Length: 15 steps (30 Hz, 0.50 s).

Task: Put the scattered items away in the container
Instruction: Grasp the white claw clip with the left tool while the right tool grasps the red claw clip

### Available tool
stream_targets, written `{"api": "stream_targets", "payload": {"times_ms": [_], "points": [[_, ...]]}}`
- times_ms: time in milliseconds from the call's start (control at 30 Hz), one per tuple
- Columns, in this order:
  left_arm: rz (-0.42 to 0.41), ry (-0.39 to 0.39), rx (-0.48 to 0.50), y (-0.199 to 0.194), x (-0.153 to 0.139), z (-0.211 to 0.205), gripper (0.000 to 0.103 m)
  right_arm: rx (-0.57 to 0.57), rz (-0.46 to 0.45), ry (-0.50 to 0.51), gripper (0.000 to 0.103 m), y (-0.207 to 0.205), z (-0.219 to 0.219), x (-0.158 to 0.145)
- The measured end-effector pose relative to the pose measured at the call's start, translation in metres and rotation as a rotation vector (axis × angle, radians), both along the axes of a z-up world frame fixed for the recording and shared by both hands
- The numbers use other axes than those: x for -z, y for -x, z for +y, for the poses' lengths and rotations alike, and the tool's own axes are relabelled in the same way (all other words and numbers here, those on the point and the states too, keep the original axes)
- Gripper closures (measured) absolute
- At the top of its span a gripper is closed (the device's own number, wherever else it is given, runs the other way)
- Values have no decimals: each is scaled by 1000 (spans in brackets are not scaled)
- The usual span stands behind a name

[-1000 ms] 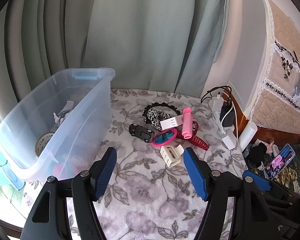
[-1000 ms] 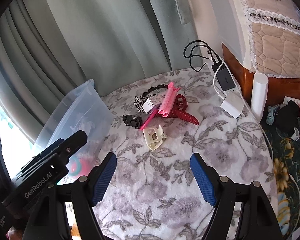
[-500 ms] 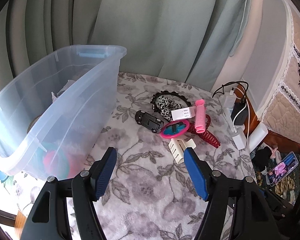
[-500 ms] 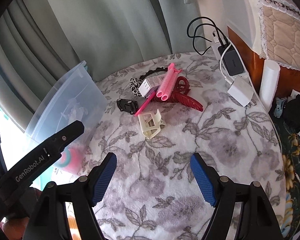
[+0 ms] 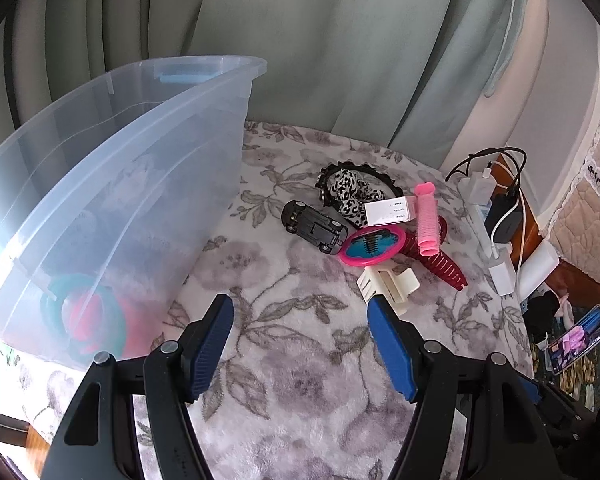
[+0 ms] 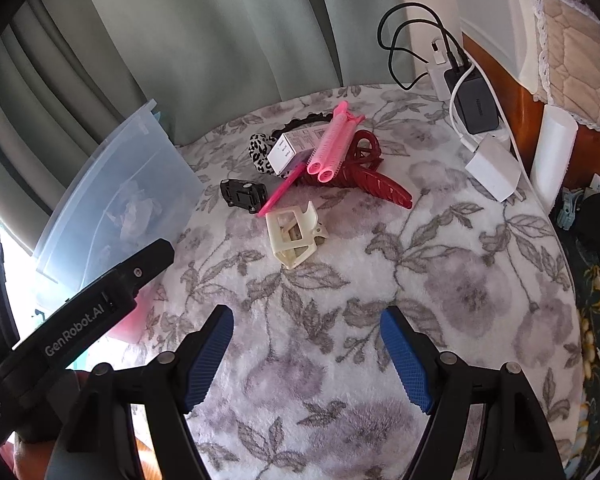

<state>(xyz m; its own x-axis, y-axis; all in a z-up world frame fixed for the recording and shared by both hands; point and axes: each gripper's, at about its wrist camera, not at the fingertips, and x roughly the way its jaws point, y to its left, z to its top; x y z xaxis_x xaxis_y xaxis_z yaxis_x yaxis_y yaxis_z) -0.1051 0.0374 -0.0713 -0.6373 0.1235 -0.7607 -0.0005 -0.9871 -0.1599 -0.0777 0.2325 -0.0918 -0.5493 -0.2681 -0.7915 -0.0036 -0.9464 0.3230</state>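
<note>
We judge the tidying barely started: the clear container [image 5: 112, 184] at the left holds a few things, while 7 items, from the toy car [image 5: 314, 227] to the cream hair clip [image 6: 294, 236], lie on the worktop [image 6: 440, 300]. Both grippers' fingers stand apart, empty.

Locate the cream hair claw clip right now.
The cream claw clip lies on the floral cloth, nearest of the pile to both grippers, just in front of the pink mirror and dark red clip; nothing holds it.

We count two hair claws, cream [image 5: 388, 287] and red [image 5: 440, 258], one toy car [image 5: 314, 227], one box [image 5: 390, 213], one bin [image 5: 112, 184].
</note>
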Motion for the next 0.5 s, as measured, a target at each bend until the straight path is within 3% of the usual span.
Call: {"api": "stream_targets", "payload": {"times_ms": [500], "points": [[-22,-14,63,34,14,15,32,58,10,-6,24,27,21,3]]}}
